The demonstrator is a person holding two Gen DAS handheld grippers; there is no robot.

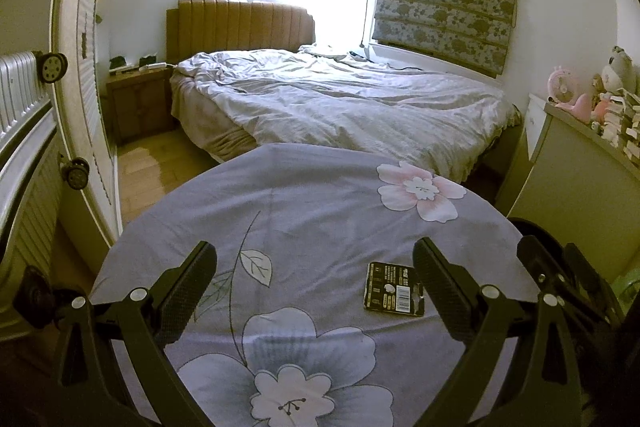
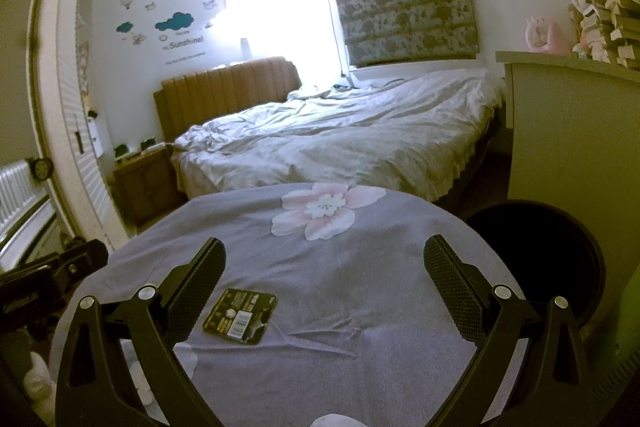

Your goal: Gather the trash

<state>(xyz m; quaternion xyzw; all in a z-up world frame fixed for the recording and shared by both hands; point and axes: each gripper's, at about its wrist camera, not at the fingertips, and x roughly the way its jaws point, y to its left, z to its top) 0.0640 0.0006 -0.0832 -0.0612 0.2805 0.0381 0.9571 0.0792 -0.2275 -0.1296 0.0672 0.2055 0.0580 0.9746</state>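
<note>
Item: black blister-card wrapper (image 2: 240, 315), flat on the cloth-covered surface (image 2: 360, 267), near its front. Right hand-held gripper (image 2: 324, 283) and left hand-held gripper (image 1: 316, 287): both released, empty (presumably poised for pickup). Dark bin (image 2: 560, 259) beside the surface.

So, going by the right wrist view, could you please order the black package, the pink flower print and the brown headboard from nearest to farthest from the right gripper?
From the right gripper:
1. Black package, flat on the cloth by its left finger.
2. Pink flower print, ahead, at the table's far edge.
3. Brown headboard, across the room, left.
</note>
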